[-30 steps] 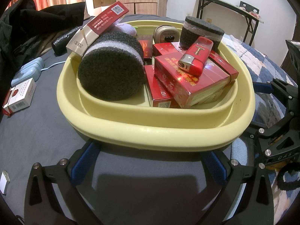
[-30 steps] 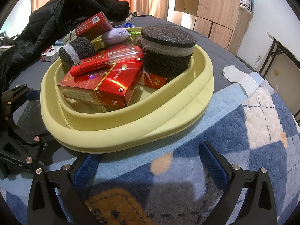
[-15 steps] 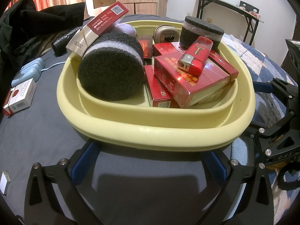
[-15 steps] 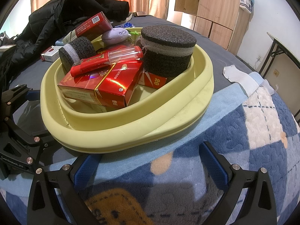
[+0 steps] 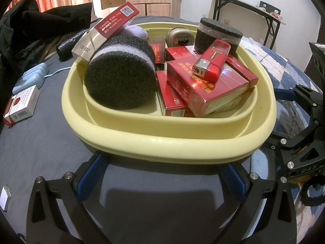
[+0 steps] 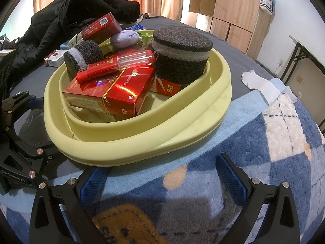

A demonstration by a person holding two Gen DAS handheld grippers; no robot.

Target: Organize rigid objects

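The yellow basin (image 5: 168, 142) sits directly ahead of both grippers. Left gripper (image 5: 162, 174) and right gripper (image 6: 162, 174) stand released, fingers spread wide, holding nothing, equally near its rim.

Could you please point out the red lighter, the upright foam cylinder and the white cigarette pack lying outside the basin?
Red lighter (image 5: 212, 64), left wrist view, on its red body.
Upright foam cylinder (image 6: 181, 40), right wrist view, on its flat top.
White cigarette pack (image 5: 22, 106), left wrist view, on its front face.
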